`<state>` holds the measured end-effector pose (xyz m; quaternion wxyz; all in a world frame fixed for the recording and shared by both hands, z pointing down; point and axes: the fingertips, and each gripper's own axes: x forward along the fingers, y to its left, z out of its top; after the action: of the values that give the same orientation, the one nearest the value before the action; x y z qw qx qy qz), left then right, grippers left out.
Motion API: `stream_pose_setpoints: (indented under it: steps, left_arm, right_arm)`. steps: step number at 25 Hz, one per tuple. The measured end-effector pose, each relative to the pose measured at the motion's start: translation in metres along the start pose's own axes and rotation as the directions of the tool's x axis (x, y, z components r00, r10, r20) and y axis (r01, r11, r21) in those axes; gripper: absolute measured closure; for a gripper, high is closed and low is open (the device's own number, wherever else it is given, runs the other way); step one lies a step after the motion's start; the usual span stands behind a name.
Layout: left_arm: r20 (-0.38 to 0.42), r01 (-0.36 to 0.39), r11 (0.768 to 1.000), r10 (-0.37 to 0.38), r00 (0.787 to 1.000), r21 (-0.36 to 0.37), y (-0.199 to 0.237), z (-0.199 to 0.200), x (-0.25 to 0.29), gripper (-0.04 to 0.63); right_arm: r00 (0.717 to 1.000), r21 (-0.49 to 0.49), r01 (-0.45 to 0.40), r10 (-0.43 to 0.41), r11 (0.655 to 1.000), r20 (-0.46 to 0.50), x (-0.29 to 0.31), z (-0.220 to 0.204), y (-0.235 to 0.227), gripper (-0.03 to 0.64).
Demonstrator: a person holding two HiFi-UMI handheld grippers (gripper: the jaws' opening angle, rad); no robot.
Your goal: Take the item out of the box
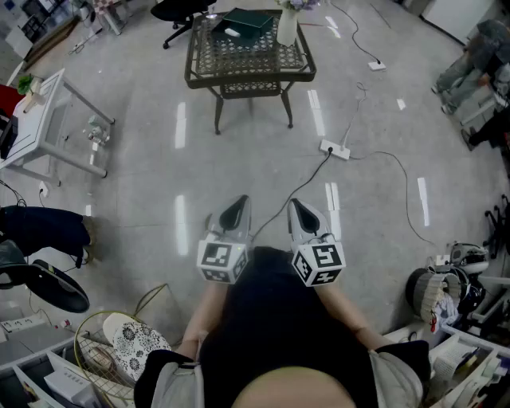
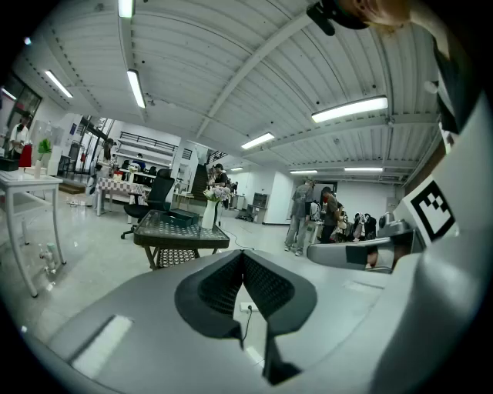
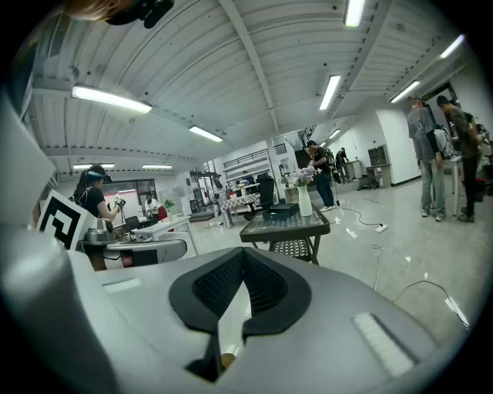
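Observation:
A dark green box (image 1: 247, 21) lies on a dark metal table with a glass top (image 1: 196, 76) far across the floor, with a white vase of flowers (image 1: 287, 25) beside it. Something small and white rests on the box. Both grippers are held close to the person's body, side by side and well short of the table. My left gripper (image 1: 239, 201) is shut with nothing in it, and my right gripper (image 1: 295, 204) likewise. In the left gripper view the closed tips (image 2: 243, 254) point toward the table and box (image 2: 179, 218). The right gripper view shows its closed tips (image 3: 242, 252) below the box (image 3: 282, 208) and vase (image 3: 305, 202).
A white power strip (image 1: 335, 149) with trailing cables lies on the floor between me and the table. A white side table (image 1: 40, 119) stands at left, a black office chair (image 1: 179, 12) behind the table. Baskets and clutter (image 1: 119, 343) sit near my feet. People stand at far right (image 2: 304, 215).

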<state>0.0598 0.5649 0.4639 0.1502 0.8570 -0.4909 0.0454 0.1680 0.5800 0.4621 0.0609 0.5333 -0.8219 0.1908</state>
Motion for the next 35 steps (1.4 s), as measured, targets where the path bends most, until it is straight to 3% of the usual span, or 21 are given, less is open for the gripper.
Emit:
stream_pose_setpoints:
  steps: [14, 35]
  left_arm:
    - [0.006, -0.004, 1.0, 0.004, 1.0, 0.014, -0.022, 0.003, -0.004, 0.588]
    - [0.004, -0.031, 1.0, 0.031, 1.0, 0.007, 0.019, 0.029, 0.027, 0.588]
  right_arm:
    - [1.0, 0.046, 0.012, -0.013, 0.999, 0.024, -0.009, 0.007, -0.015, 0.615]
    - [1.0, 0.066, -0.016, 0.015, 0.998, 0.014, 0.049, 0.038, -0.016, 0.617]
